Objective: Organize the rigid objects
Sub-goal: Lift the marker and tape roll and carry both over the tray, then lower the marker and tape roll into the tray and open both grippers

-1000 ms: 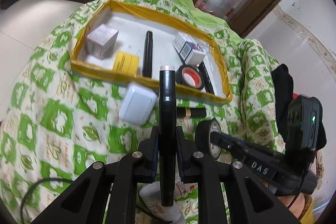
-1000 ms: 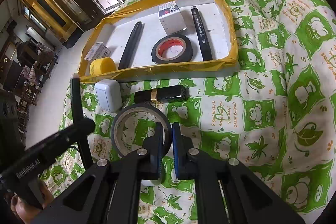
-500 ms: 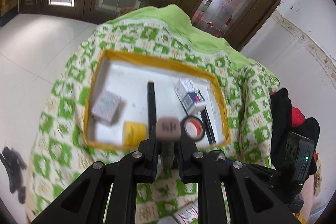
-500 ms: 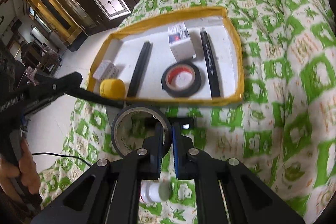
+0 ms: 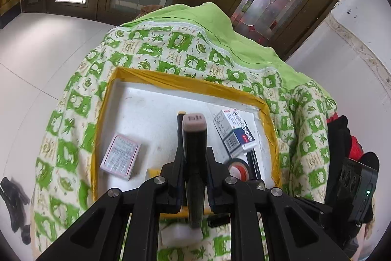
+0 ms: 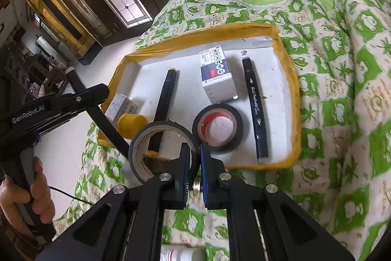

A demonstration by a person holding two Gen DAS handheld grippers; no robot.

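My left gripper (image 5: 194,153) is shut on a black marker (image 5: 194,138) with a grey cap, held above the near edge of the white tray (image 5: 151,109) with yellow taped rim. My right gripper (image 6: 194,153) is shut on the rim of a black tape roll (image 6: 161,138), held above the tray's near rim (image 6: 288,160). In the tray lie a black marker (image 6: 255,109), another black pen (image 6: 165,94), a black tape roll with red core (image 6: 217,126), a blue-and-white box (image 6: 216,72), a small pinkish box (image 5: 121,155) and a yellow cap (image 6: 130,122).
The tray rests on a green-and-white patterned quilt (image 6: 342,89). A white block (image 5: 180,235) and a white bottle (image 6: 180,255) lie on the quilt near me. The left gripper's body (image 6: 53,109) and the hand holding it show at left in the right wrist view. Tiled floor (image 5: 36,60) lies beyond.
Both grippers have lifted off the quilt and moved toward the tray, the left with its marker and the right with its tape roll. The tray now fills more of both views.
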